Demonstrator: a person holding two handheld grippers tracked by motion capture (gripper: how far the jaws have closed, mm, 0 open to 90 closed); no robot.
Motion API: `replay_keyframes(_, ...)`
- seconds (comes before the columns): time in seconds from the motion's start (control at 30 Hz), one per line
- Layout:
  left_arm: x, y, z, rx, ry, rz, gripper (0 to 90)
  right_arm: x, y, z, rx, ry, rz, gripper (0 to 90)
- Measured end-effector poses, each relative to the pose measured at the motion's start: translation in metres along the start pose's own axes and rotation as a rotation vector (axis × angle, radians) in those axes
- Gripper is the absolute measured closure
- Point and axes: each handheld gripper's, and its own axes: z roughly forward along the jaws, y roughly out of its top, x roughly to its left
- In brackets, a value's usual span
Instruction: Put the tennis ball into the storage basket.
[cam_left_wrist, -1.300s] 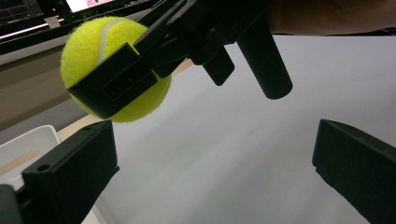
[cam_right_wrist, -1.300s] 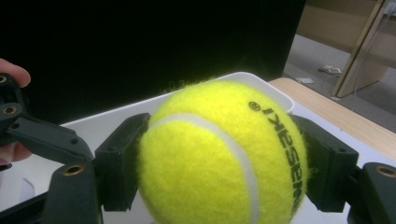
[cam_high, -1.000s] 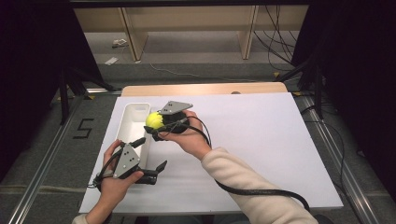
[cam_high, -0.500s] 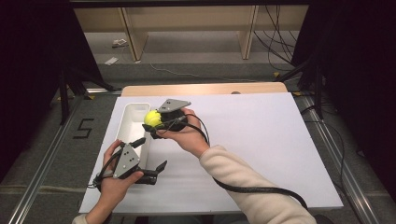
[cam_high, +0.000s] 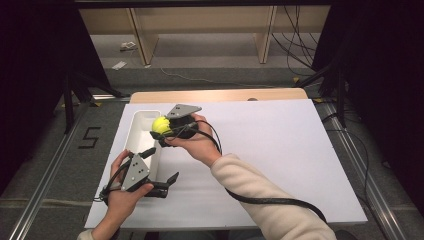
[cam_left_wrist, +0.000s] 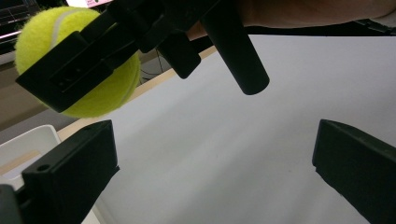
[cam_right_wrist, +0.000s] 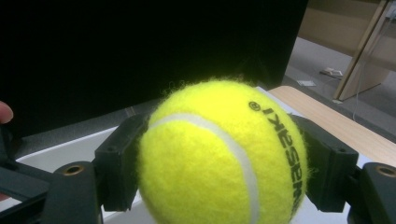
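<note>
A yellow tennis ball (cam_high: 160, 124) is clamped in my right gripper (cam_high: 162, 128), which hangs over the right edge of the white tray (cam_high: 138, 131). Up close, the ball (cam_right_wrist: 219, 154) sits between both black jaws, its printed lettering facing right. My left gripper (cam_high: 161, 167) rests low on the white table sheet (cam_high: 280, 150) just in front of the tray, jaws wide apart and holding nothing. From the left gripper view, the ball (cam_left_wrist: 98, 88) and the right gripper (cam_left_wrist: 77, 70) hang above and to the left, with the tray's corner (cam_left_wrist: 28, 144) below them.
The white sheet covers most of the table, with a strip of bare wood (cam_high: 215, 95) along the far edge. A black cable (cam_high: 260, 199) trails from the right gripper across the sleeve. Wooden shelving (cam_high: 200, 25) stands beyond the table.
The right gripper with the ball has drifted slightly left, closer over the tray. The left gripper has stayed in place.
</note>
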Motion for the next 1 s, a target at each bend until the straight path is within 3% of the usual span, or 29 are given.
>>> replay_keyframes(1.0, 0.0, 0.0, 0.0, 0.0, 0.001, 0.0, 0.0, 0.0, 0.009, 0.013, 0.008, 0.004, 0.0, 26.8)
